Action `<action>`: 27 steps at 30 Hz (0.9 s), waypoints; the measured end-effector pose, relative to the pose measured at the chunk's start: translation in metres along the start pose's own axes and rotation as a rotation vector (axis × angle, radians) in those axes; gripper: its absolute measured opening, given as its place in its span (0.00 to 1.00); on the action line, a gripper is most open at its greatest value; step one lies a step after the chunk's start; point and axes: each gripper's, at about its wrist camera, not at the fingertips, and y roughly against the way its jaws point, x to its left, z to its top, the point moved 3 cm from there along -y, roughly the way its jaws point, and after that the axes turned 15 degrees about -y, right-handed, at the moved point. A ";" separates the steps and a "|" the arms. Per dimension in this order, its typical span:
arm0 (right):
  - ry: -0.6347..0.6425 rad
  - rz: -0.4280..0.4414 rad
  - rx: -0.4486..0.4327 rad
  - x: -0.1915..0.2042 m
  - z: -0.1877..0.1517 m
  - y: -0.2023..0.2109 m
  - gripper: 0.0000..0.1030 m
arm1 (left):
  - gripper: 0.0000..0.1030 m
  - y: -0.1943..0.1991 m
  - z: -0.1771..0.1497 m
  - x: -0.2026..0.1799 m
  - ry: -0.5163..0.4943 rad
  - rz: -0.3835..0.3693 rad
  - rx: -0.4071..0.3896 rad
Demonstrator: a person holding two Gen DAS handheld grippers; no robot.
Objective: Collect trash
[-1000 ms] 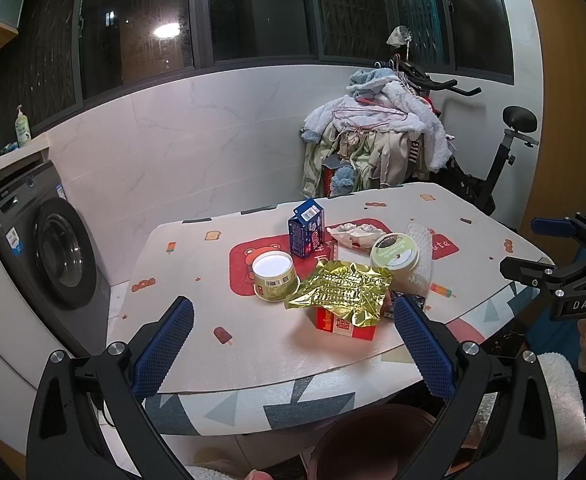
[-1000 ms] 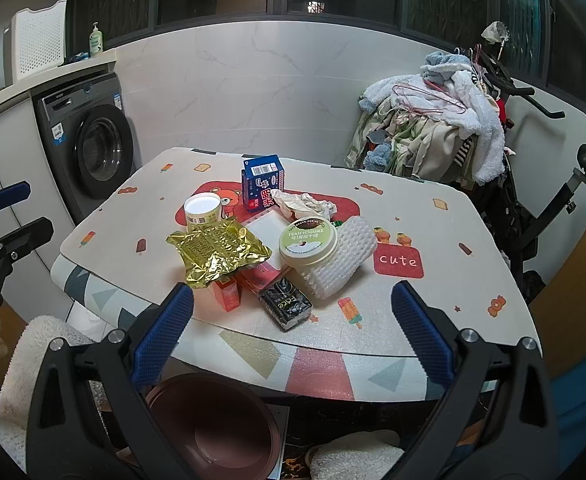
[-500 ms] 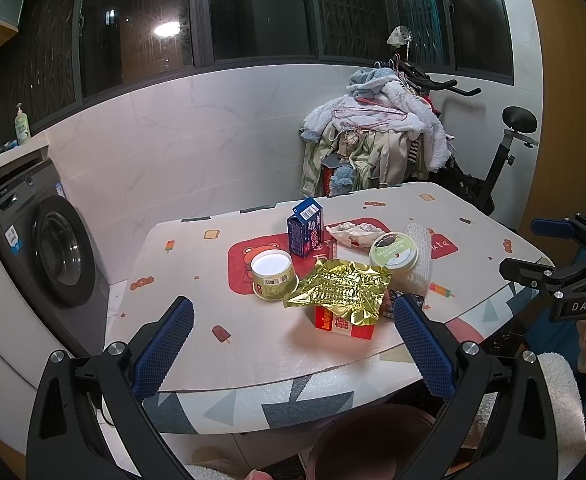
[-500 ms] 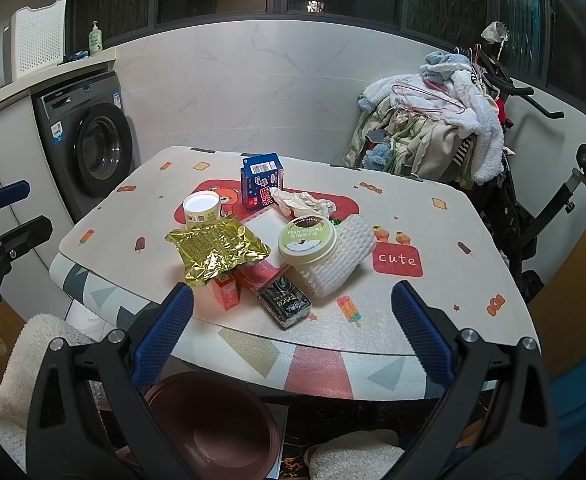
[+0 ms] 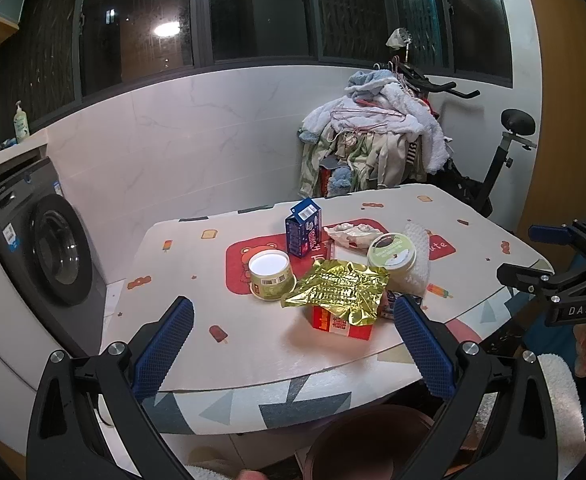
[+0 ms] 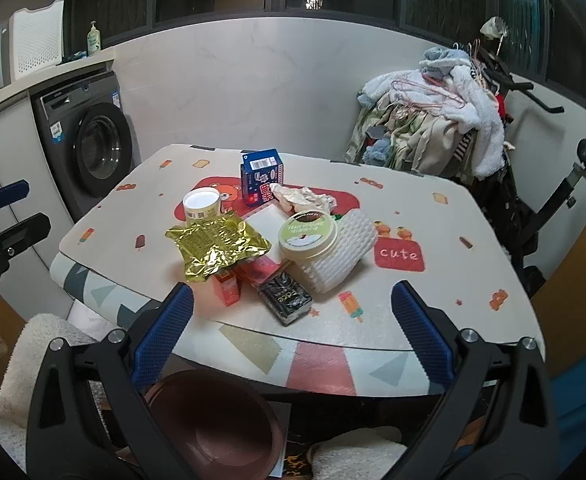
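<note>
Grippers poised over cluttered table as trash pickup waits to begin

Litter sits bunched at the middle of a cartoon-print table (image 6: 433, 312). Both handheld grippers hang short of its near edge, and nothing has been lifted.

The left gripper (image 5: 293, 344) has its blue-padded fingers spread wide and grips nothing; the right gripper (image 6: 293, 332) is likewise fully parted and empty. That wide stance looks chosen for bulky, irregular rubbish.

Nearest the left gripper, a crumpled gold foil wrapper (image 5: 339, 290) drapes over a small red carton (image 5: 341, 326), hiding most of it. Just behind stand a pale-lidded tub (image 5: 269, 272) and an upright blue carton (image 5: 303, 230). To the right, a round green-lidded pot (image 6: 307, 236) leans on a white foam net sleeve (image 6: 341, 252), with crumpled paper (image 6: 305, 198) beyond. A black packet (image 6: 285, 298) lies flat close to the table's front edge.

Below that edge, between the person and the table, a brown bin (image 6: 217, 428) stands open. Its spot suggests items can be carried a short way back and dropped in. The foil, loose and on top, seems the likeliest first pick, though it may slide or drag the carton beneath it.
</note>
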 end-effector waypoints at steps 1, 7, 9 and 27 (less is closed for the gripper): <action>-0.007 0.008 0.007 -0.001 -0.002 -0.001 0.95 | 0.95 -0.002 -0.001 -0.001 -0.001 -0.013 -0.003; -0.068 0.083 0.032 -0.012 -0.019 -0.018 0.95 | 0.95 -0.025 -0.020 -0.003 0.028 -0.077 0.042; -0.060 0.086 0.039 -0.015 -0.025 -0.028 0.95 | 0.95 -0.031 -0.027 0.001 0.028 -0.081 0.047; 0.310 -0.116 0.087 -0.022 0.020 -0.199 0.95 | 0.95 -0.105 -0.050 0.050 0.101 -0.032 0.162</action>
